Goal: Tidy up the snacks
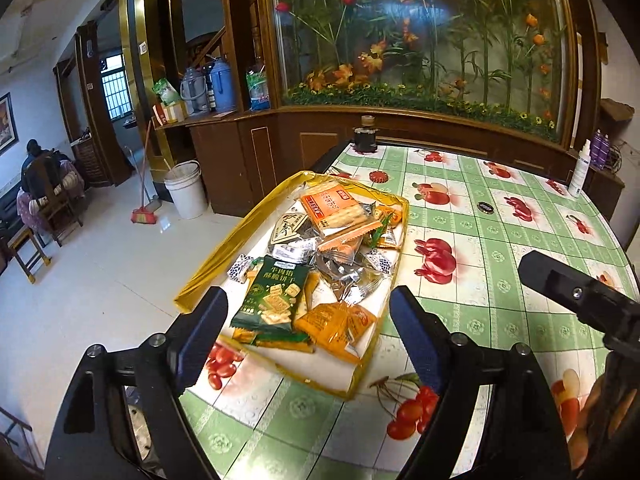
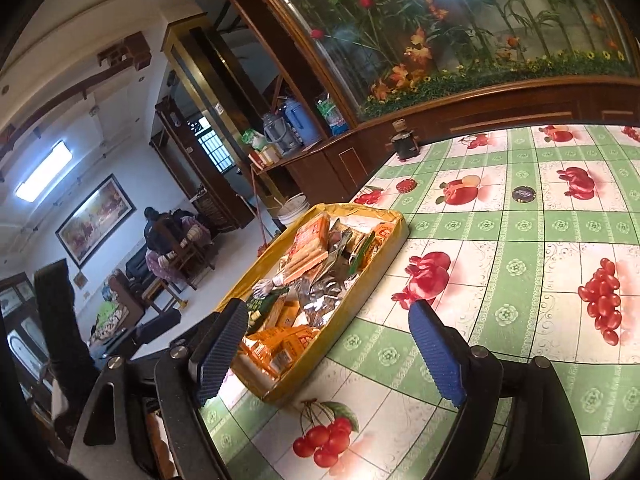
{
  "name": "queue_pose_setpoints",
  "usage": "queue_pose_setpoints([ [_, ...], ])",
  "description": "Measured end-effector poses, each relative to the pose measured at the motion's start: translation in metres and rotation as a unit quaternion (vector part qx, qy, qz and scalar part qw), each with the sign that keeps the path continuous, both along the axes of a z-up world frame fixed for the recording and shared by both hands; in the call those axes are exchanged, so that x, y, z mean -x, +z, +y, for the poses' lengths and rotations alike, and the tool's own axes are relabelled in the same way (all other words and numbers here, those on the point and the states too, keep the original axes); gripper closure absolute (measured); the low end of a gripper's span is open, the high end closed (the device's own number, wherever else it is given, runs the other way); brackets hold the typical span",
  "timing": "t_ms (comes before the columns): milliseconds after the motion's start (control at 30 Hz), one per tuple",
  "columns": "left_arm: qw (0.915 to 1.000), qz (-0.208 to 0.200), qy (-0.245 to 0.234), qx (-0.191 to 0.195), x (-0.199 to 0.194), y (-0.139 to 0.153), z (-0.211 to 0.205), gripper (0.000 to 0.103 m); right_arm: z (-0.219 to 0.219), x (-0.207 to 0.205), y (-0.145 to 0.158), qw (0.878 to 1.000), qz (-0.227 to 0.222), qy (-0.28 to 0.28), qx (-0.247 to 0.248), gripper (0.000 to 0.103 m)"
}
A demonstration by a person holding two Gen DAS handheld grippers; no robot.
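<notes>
My left gripper (image 1: 308, 332) is matte black, two angular arms with triangular cutouts, each ending in a dark blue ribbed pad. Round silver screw heads sit at the arm joints. My right gripper (image 2: 332, 350) has the same build: black frame, brighter blue ridged pads (image 2: 438, 354), silver screws. From the left camera its black finger shows one small screw.

Both wrist views overlook the snack tray (image 1: 208, 276) closely.
</notes>
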State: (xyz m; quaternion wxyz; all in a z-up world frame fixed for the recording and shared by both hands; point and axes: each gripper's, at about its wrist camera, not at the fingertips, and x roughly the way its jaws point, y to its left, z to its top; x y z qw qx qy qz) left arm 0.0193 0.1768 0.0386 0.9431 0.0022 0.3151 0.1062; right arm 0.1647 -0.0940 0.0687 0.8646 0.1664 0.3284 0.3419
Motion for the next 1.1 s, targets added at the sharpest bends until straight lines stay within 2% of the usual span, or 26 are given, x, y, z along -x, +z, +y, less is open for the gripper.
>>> queue_pose_setpoints([
  [300,1.0000,-0.002,0.001,0.006,0.025,0.004,0.001,0.019,-0.006,0.014,-0.005,0.999,-0.010,0.029,0.026,0.017],
  [400,1.0000,0.002,-0.005,0.001,0.032,0.003,-0.002,0.019,-0.002,0.015,-0.004,0.997,-0.024,0.054,0.049,0.017],
  [667,0.9995,0.022,-0.018,-0.012,0.045,-0.004,-0.012,0.019,0.029,0.012,-0.008,0.979,-0.057,0.138,0.142,0.017],
  [867,0.9995,0.022,-0.023,-0.003,0.052,-0.002,-0.011,0.019,0.044,0.013,-0.009,0.965,-0.084,0.175,0.174,0.016],
  [1100,0.9994,0.018,-0.030,0.005,0.058,0.001,-0.010,0.019,0.051,0.012,-0.008,0.956,-0.103,0.195,0.193,0.016],
])
